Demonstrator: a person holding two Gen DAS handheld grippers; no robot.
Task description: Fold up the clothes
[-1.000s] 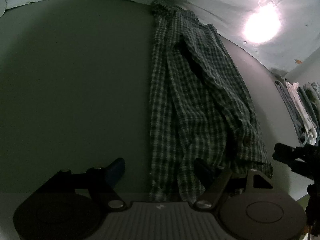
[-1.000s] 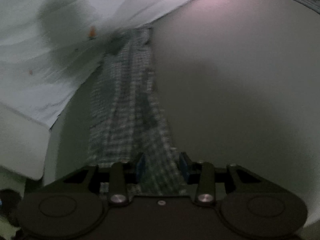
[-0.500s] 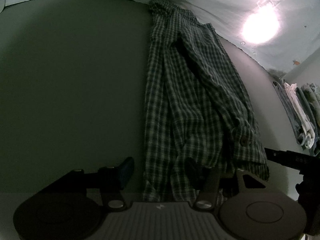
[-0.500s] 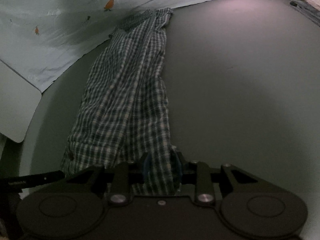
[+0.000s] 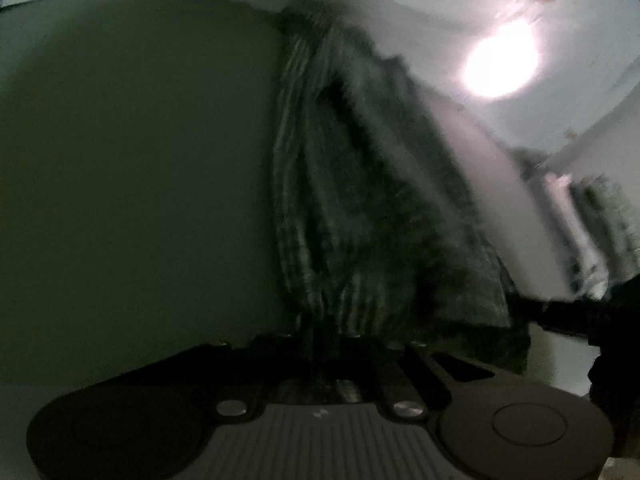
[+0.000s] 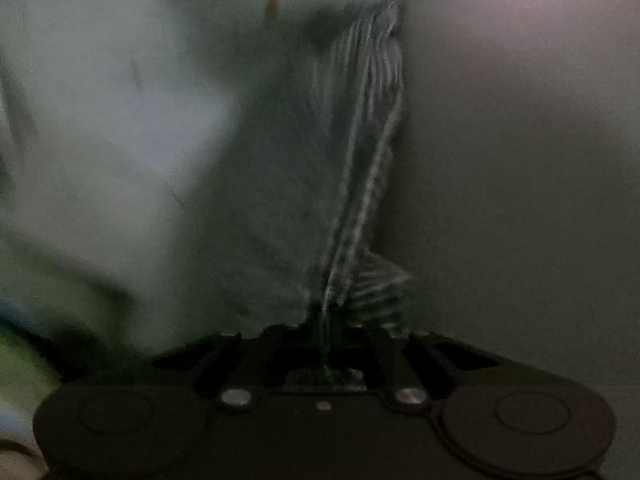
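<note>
A dark green-and-white plaid shirt (image 5: 360,208) lies lengthwise on the grey surface (image 5: 140,160), running away from me; both views are blurred by motion. My left gripper (image 5: 324,344) is shut on the shirt's near edge, cloth bunched between its jaws. In the right wrist view the shirt (image 6: 360,168) stretches up from my right gripper (image 6: 324,332), which is shut on its near edge, with the cloth gathered into a narrow fold.
A pale sheet with small orange prints (image 5: 420,8) covers the back, with a bright light glare (image 5: 500,64). A pile of other clothes (image 5: 592,216) lies at the far right. The other gripper's dark frame (image 5: 580,316) shows at the right edge.
Both grippers have closed onto the shirt's near edge; the left was open a moment ago. Both views are now blurred, and the cloth is bunched and pulled taut.
</note>
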